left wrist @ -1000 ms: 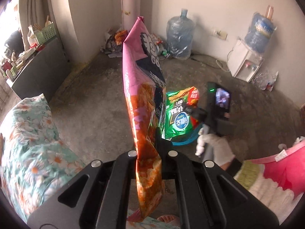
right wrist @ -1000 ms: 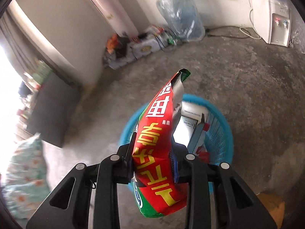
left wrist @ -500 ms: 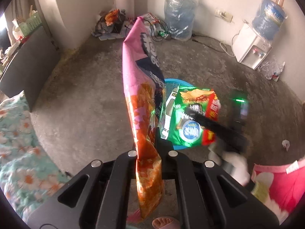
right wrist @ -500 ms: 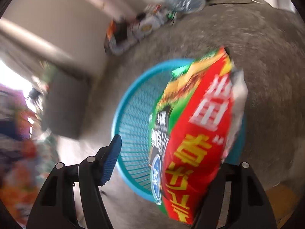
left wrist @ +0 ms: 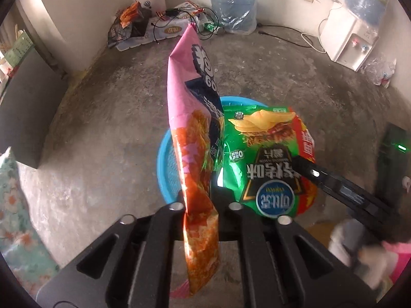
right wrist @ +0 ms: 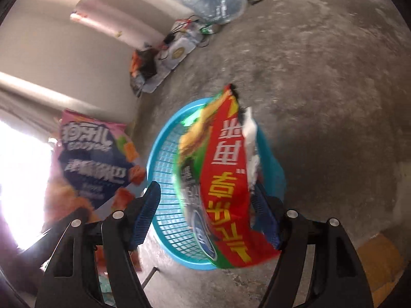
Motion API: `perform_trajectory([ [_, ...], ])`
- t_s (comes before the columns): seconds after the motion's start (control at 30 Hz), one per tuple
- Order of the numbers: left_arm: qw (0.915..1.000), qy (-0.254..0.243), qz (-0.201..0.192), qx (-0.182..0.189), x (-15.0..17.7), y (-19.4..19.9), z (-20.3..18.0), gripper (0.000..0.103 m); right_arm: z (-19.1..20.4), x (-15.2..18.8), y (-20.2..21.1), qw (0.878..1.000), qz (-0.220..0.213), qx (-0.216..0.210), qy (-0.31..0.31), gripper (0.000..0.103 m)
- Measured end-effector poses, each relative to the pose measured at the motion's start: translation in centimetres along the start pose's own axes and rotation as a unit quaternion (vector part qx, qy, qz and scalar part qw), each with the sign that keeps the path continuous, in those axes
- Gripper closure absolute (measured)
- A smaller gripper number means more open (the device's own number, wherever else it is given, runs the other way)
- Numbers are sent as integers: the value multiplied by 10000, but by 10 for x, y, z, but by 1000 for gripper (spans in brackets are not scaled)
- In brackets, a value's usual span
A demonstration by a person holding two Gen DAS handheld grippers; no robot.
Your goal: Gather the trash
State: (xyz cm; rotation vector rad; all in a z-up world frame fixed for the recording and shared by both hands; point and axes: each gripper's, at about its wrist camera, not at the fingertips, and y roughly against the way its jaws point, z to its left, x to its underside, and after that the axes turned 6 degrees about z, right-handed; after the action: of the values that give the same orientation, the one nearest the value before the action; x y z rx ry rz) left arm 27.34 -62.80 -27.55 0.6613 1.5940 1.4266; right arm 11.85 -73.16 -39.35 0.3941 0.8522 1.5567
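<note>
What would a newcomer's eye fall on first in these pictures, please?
The pink snack bag, pinched upright in the shut left tongs, fills the middle of the left view. Beside it, the red-and-green chip bag hangs over the blue basket on the concrete floor, between the open right tongs.

Bare grey concrete floor [left wrist: 102, 133], stained. Blue mesh basket [right wrist: 164, 159] sits on it, near centre. Far by the wall: water jug [left wrist: 231, 2], flattened packaging with cables [left wrist: 159, 30]; dispenser [left wrist: 352, 43] far right.
</note>
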Motion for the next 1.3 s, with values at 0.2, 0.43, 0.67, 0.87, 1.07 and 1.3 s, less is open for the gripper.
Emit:
perform_trajectory([
  [0.2,9999,-42,68,-88,1,-22,-6,54,6,-5,-2,10000,-37,2,6,50],
  [0.43,9994,281,173,-85,1,-19,17,35,25,-7,-40,9984,382,355,213,69],
  [0.67,9902,1246,360,525,10,-12,61,33,13,-4,-28,9976,432,532,51,41],
  [0.87,9835,1520,272,941,16,22,76,33,7,-4,3,9984,135,558,21,37],
  [1.07,9840,1098,-354,1361,28,127,80,33,13,10,58,9986,-258,431,139,37],
  [1.3,9665,525,-1878,1671,126,303,106,22,117,71,151,9744,-802,-62,2097,23],
])
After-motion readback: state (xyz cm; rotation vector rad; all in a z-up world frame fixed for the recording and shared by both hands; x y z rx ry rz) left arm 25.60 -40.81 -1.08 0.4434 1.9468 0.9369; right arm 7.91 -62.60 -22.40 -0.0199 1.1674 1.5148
